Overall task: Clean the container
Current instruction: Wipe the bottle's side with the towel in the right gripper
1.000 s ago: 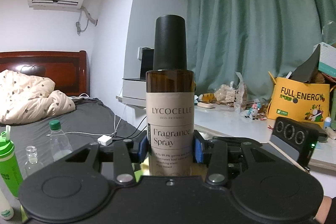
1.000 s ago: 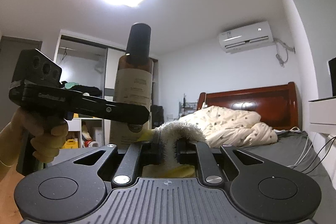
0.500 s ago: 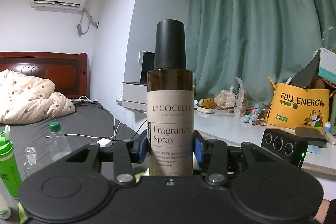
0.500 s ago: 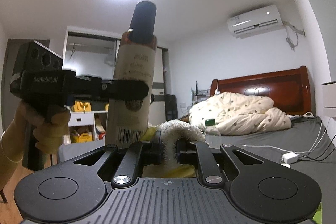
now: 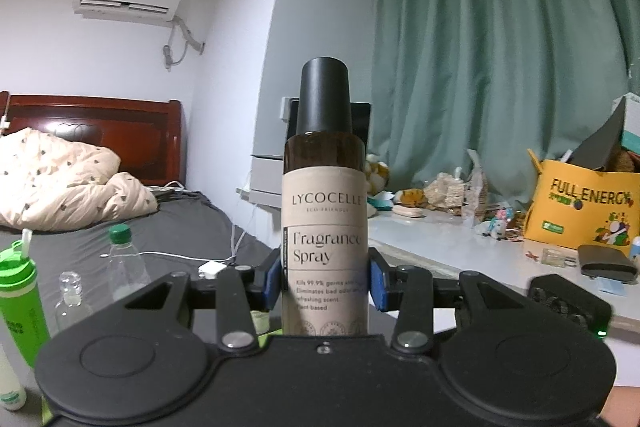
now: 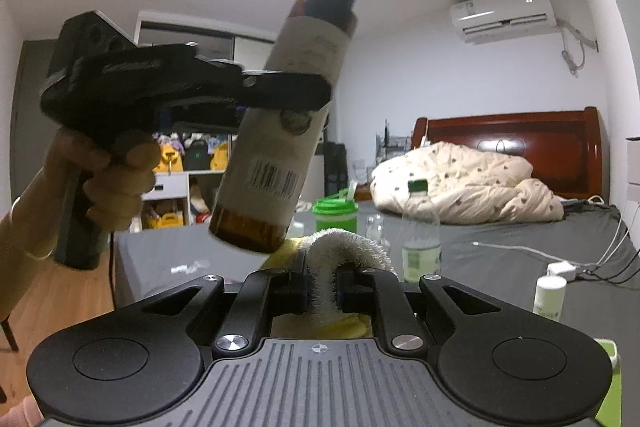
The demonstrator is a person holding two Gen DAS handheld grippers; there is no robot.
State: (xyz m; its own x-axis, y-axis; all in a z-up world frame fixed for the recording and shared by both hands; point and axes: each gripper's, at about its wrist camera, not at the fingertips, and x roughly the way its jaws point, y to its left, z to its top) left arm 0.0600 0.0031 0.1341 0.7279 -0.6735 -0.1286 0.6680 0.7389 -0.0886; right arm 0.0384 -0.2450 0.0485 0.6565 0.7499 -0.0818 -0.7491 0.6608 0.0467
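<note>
On the left, a hand (image 6: 108, 183) holds the left gripper (image 5: 324, 281) in the air. Its blue pads (image 5: 273, 281) are closed on the label of the amber spray bottle (image 5: 324, 223), which has a black cap and stands above the grey bed (image 6: 500, 247). To the right and lower, the right gripper (image 6: 322, 285) is closed tight on a white fluffy cloth (image 6: 340, 247), just beside the bottle's bottom.

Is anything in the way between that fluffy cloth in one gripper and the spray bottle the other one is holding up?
Nothing visible. The cloth pinched in the right gripper sits just below the bottom of the spray bottle, which the left gripper clamps mid-body; only open air separates them.
</note>
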